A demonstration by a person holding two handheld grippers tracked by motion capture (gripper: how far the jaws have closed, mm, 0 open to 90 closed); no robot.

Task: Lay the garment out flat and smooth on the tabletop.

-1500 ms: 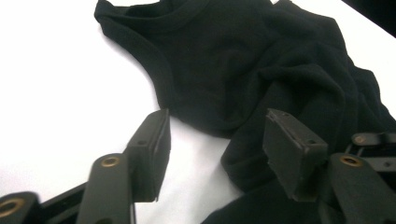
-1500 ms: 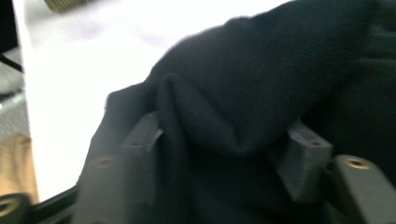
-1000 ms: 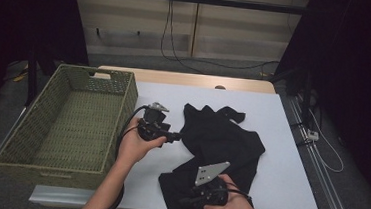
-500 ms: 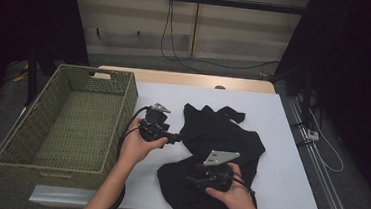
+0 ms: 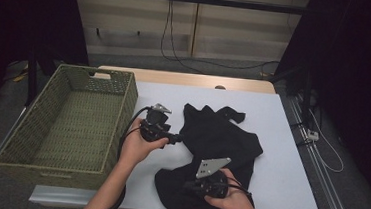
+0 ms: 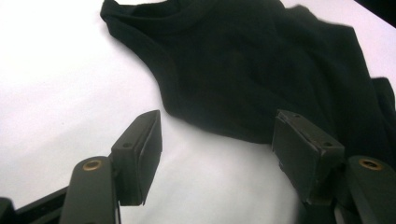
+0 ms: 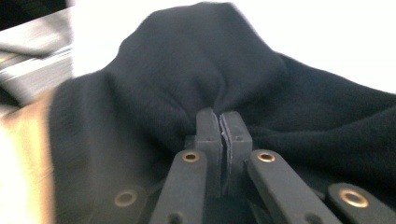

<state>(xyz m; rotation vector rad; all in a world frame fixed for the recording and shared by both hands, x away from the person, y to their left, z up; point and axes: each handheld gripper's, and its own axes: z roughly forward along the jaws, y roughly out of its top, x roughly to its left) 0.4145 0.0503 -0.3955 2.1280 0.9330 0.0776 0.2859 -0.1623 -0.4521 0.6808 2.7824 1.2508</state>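
On the black garment (image 5: 221, 137), no label or writing can be read.

right gripper (image 7: 219, 122) jaws pinched together, left gripper (image 6: 217, 140) jaws apart.

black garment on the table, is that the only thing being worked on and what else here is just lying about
In the job:
- black garment, crumpled on the white table
- right gripper, jaws just closed, pinching a fold of the cloth
- left gripper, jaws apart at the garment's edge, holding nothing

Lying about:
- woven green basket, nothing in it
- cables on the floor behind the table
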